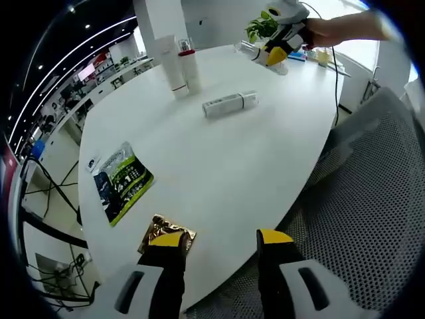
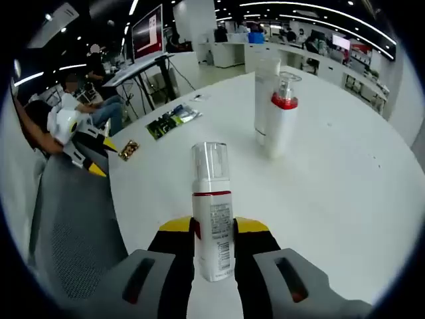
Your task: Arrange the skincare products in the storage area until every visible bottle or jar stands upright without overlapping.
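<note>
right tongs [image 2: 214,229]: I have them clamped on the foam bottle [image 2: 212,212]; it stands upright between the jaws, cap up, held off the table [image 2: 345,199].
left tongs [image 1: 222,242]: jaws apart, nothing in them, hovering at the near table edge.
upright pair: white tube [image 2: 265,100] and red-collar pump [image 2: 281,123] stand touching or just beside each other, ahead and right of my held bottle.
lying box [image 1: 230,104]: on its side mid-table, long axis roughly across the left view, just beside the pair.
key relation: box sits well apart from the left tongs, straight ahead; right tongs [image 1: 277,46] are nearer but full.
next, my guess: set the bottle down clear of the pair, then stand the box up.
clutter: green packet [image 1: 121,181], gold packet [image 1: 166,234] near the left tongs.
</note>
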{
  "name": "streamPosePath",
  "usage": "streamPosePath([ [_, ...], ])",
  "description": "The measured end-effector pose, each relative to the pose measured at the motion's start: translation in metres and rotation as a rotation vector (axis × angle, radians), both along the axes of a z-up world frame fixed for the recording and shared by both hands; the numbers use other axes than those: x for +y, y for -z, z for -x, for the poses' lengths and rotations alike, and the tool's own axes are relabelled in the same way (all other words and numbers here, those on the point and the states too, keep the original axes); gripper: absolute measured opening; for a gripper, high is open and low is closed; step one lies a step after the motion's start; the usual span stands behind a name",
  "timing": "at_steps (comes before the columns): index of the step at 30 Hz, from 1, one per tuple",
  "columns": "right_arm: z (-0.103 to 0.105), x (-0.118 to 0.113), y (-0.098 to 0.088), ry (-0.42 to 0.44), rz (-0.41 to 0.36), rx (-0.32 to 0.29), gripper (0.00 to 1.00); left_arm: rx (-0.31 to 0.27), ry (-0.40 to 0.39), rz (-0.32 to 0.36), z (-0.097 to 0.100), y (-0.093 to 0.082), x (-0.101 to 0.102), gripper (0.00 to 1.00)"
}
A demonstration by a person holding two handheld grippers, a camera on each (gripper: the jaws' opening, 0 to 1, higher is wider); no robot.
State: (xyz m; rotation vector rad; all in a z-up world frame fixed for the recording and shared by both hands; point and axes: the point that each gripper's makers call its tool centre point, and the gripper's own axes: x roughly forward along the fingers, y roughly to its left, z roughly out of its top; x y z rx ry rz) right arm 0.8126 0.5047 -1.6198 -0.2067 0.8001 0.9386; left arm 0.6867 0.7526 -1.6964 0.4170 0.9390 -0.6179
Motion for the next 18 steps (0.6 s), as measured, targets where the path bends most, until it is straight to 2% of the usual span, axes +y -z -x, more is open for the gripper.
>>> streamPosePath([
  [6, 0.033, 0.029, -0.023, 0.054, -0.169, 0.027, 0.19, -0.001, 0.056, 0.027, 0.003, -0.006, -0.011, 0.46],
  [8, 0.042, 0.036, -0.031, 0.066, -0.202, 0.024, 0.19, -0.016, 0.066, 0.084, 0.001, -0.014, -0.02, 0.48],
  [9, 0.045, 0.039, -0.033, 0.072, -0.214, 0.023, 0.19, -0.013, 0.057, 0.092, 0.001, -0.016, -0.019, 0.48],
  [11, 0.047, 0.046, -0.04, 0.105, -0.28, 0.04, 0.19, -0.002, 0.051, 0.15, 0.001, -0.022, -0.023, 0.49],
  [14, 0.047, 0.05, -0.051, 0.133, -0.326, 0.031, 0.19, 0.011, 0.087, 0.259, 0.005, -0.037, -0.039, 0.49],
  [16, 0.048, 0.058, -0.064, 0.154, -0.394, 0.043, 0.19, 0.018, 0.075, 0.358, 0.004, -0.053, -0.05, 0.49],
  [17, 0.048, 0.061, -0.071, 0.167, -0.434, 0.044, 0.19, 0.024, 0.064, 0.451, 0.002, -0.065, -0.061, 0.49],
  [18, 0.048, 0.064, -0.075, 0.172, -0.456, 0.04, 0.19, 0.039, 0.041, 0.504, 0.001, -0.073, -0.065, 0.49],
])
